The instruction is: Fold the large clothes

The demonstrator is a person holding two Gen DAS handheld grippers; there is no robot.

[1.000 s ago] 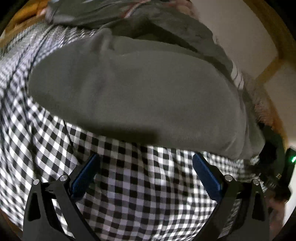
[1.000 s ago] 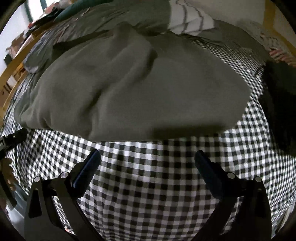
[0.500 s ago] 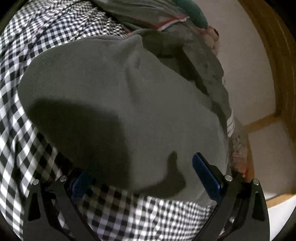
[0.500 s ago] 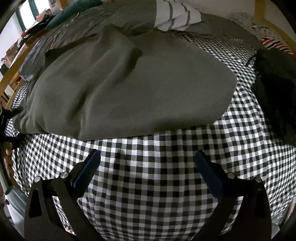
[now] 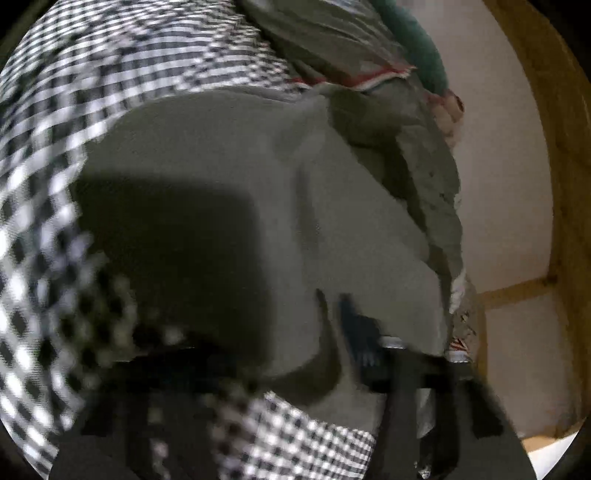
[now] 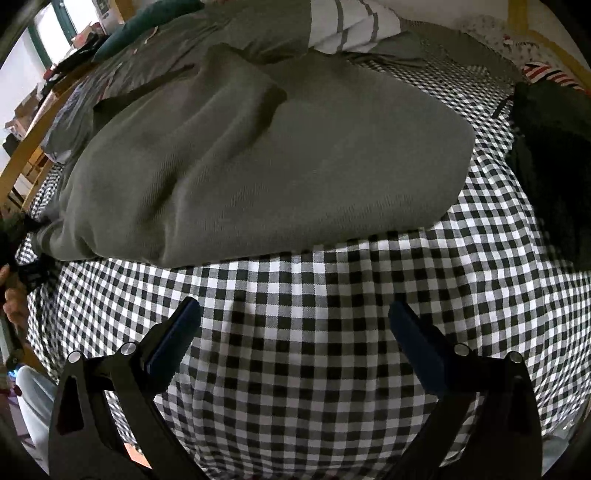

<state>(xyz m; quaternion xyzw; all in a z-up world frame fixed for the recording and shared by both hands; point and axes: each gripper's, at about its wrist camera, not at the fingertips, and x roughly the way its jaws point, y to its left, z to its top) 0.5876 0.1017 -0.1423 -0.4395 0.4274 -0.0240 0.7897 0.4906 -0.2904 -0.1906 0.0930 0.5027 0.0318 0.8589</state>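
A large grey-green sweater point(image 6: 277, 158) lies spread on a bed with a black-and-white checked sheet point(image 6: 332, 332). In the blurred left wrist view the sweater point(image 5: 332, 206) fills the middle. My left gripper point(image 5: 291, 325) is at its near hem with its jaws closing. The cloth's edge lies between them. One blue pad point(image 5: 354, 328) shows on the cloth; the other is lost in shadow and blur. My right gripper point(image 6: 295, 314) hangs open over the bare checked sheet, short of the sweater's near edge, with nothing between its fingers.
A black garment point(image 6: 554, 166) lies at the right of the bed. A striped white cloth point(image 6: 351, 26) and a grey quilt point(image 6: 147, 55) are piled behind the sweater. A wooden bed frame point(image 5: 569, 184) and a pale wall bound the far side. A person's hand point(image 6: 14, 299) shows at the left edge.
My left gripper has slid in onto the sweater's hem while rolling, and its jaws have narrowed from wide open. The right gripper has barely moved and stays open.
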